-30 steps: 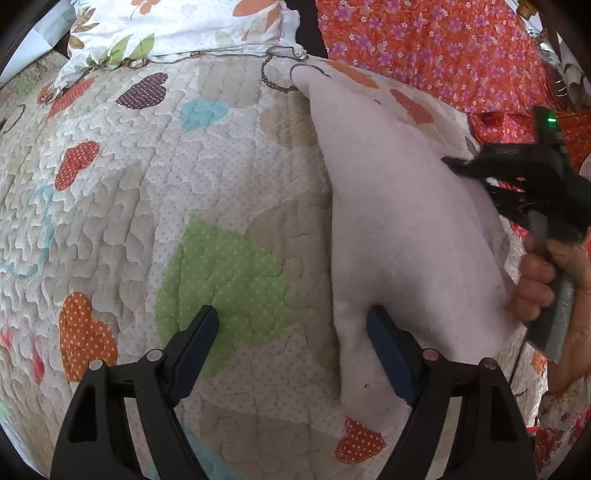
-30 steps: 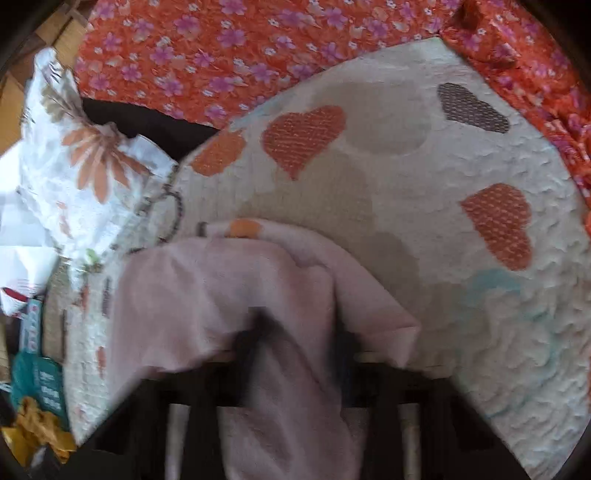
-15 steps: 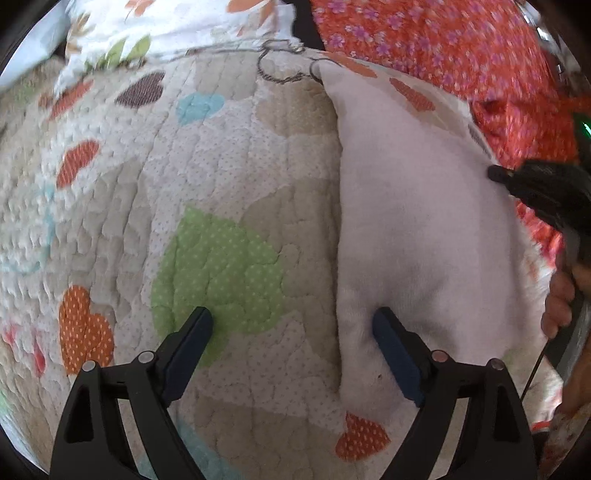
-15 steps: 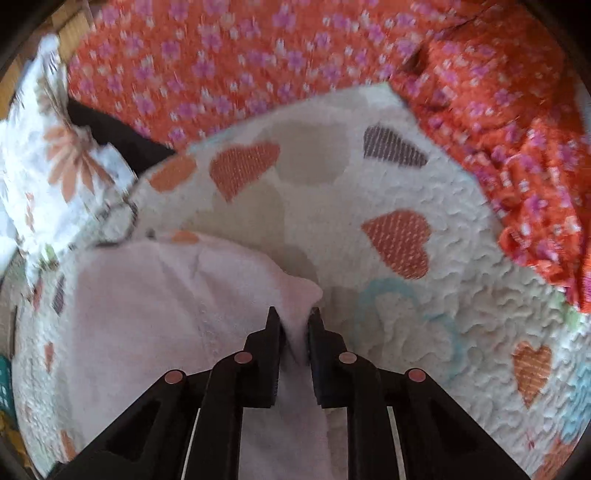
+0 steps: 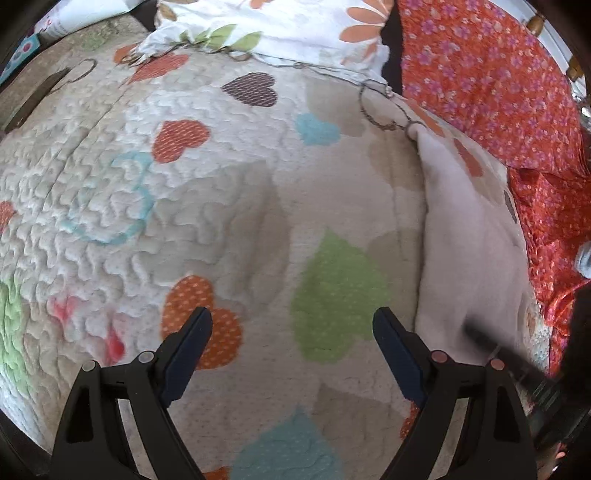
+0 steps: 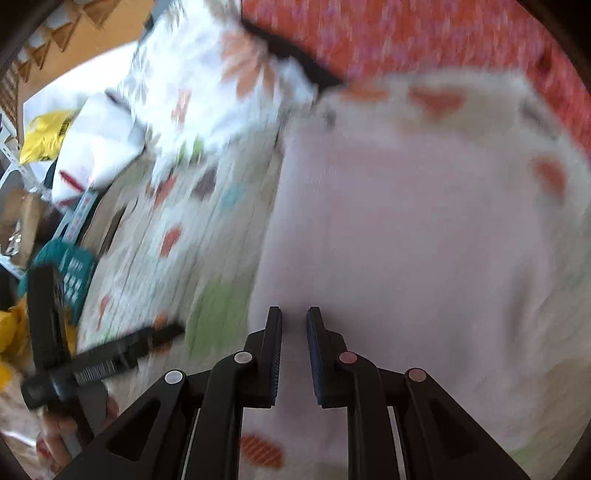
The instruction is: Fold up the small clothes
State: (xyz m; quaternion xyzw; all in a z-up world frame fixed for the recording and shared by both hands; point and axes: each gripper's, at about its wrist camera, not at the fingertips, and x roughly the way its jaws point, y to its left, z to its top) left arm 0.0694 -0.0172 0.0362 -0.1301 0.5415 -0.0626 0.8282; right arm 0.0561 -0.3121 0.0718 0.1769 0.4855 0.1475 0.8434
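Note:
A pale pink folded garment (image 5: 469, 254) lies flat on the heart-patterned quilt (image 5: 207, 221), at the right in the left wrist view. My left gripper (image 5: 291, 325) is open and empty over the quilt, left of the garment. In the blurred right wrist view the garment (image 6: 399, 229) fills the middle. My right gripper (image 6: 294, 321) hovers over its near edge with the jaws a narrow gap apart and nothing between them. The left gripper (image 6: 162, 336) shows at the lower left there.
An orange floral cloth (image 5: 487, 81) lies along the far right. A white flowered pillow (image 5: 280, 29) sits at the head of the quilt. Boxes, a teal item (image 6: 70, 273) and yellow bags (image 6: 48, 129) crowd the space left of the bed.
My right gripper let go of the garment's corner, opened slightly and swung left over the flat garment. My left gripper moved left, off the garment's edge.

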